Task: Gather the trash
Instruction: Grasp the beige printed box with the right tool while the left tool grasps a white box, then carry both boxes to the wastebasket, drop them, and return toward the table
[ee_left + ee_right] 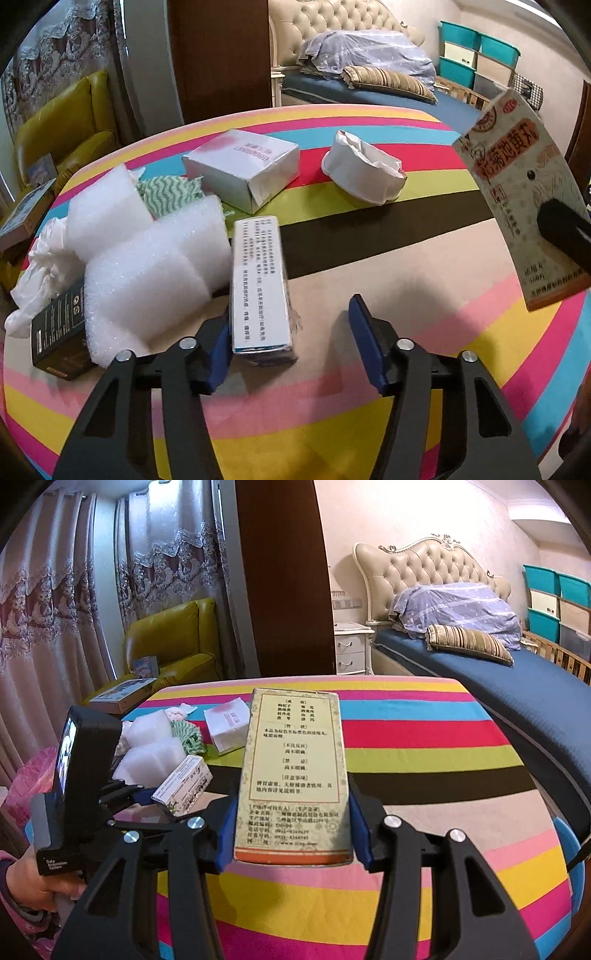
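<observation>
On the striped tablecloth (369,406), a narrow blue-and-white printed box (260,284) lies between the fingers of my left gripper (293,347). The box rests against the left pad, a wide gap separates it from the right pad, and the jaws stand open. My right gripper (291,834) is shut on a tall yellow medicine box (295,775), held upright above the table. The left wrist view shows the same yellow box (517,206) at the right. From the right wrist view, the blue-and-white box (183,786) sits by the left gripper's black body (74,775).
More litter lies at the table's left: white foam wrap (147,266), a green wavy cloth (166,195), a black box (59,332), a white plastic bag (40,258). Farther back are a white box (240,170) and a crumpled paper cup (364,173). A pink bag (29,779) hangs left; a bed (517,686) stands right.
</observation>
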Demonstrator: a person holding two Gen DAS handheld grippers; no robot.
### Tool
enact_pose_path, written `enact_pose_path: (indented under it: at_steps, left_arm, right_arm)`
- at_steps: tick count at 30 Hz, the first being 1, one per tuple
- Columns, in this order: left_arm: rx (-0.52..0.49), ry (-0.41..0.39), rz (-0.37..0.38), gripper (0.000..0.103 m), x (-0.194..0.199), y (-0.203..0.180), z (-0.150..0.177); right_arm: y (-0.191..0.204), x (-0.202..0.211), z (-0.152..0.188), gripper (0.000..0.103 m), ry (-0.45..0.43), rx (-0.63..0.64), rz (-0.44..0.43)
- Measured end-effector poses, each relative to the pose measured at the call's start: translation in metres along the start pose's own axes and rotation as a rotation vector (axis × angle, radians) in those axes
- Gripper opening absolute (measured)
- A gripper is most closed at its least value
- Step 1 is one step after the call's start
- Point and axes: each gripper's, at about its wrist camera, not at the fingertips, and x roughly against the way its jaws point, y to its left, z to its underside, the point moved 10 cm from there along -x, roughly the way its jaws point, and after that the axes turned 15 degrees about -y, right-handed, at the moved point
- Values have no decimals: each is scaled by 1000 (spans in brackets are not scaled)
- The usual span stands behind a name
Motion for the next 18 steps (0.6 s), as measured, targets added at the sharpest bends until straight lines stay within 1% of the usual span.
enact_pose_path:
  at_steps: [2,3,4,6,9,12,15,18]
  left_arm:
    - [2,-6,6,40,0,-1,-1]
    - [4,-11,11,29,1,-1,-2]
    - [5,-17,14,25,2,-2,-2]
    - [4,-47,33,25,11,-4,-5]
    - [-9,-113,52,25,30,-6,-13]
    - [-4,-177,62,25,55,3,-20]
    - [20,-225,48,25,79,22,-26]
    - [42,-264,14,25,102,46,-29]
  right_arm:
    - [0,1,2,49,3,-4,1]
    - [0,2,3,49,3,-4,1]
    - [1,3,3,49,4,-2,0]
    - [3,4,4,49,5,0,-1]
    - [11,4,3,49,5,2,-7]
    - [21,4,2,49,2,7,-21]
    - [42,3,0,49,0,21,-53]
    - [68,0,-4,49,-6,45,-92]
